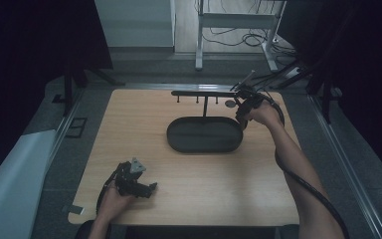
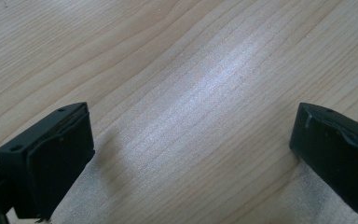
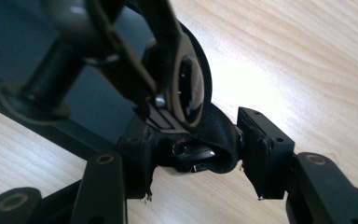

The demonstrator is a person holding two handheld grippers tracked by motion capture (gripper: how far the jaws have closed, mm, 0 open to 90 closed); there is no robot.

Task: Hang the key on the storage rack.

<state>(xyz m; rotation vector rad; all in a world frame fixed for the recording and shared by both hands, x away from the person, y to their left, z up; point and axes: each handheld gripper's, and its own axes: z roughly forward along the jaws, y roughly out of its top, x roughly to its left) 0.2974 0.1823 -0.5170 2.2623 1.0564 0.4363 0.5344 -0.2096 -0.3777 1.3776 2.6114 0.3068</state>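
A black stand has an oval base tray (image 1: 179, 137) and a post carrying a crossbar (image 1: 199, 93) with small pegs. It sits at the far middle of the wooden table (image 1: 194, 184). My right gripper (image 1: 241, 110) is at the crossbar's right end, shut on the black strap of a wristwatch (image 1: 230, 103). In the right gripper view the gripper (image 3: 198, 156) pinches the strap below the round watch face (image 3: 186, 93), in front of the stand's post (image 3: 51, 79). My left gripper (image 1: 151, 188) rests low near the table's front left. Its jaws (image 2: 191, 158) are open over bare wood.
A white metal frame with loose cables (image 1: 234, 22) stands on the floor beyond the table. Dark curtains hang on both sides. A metal rail (image 1: 345, 164) runs along the right of the table.
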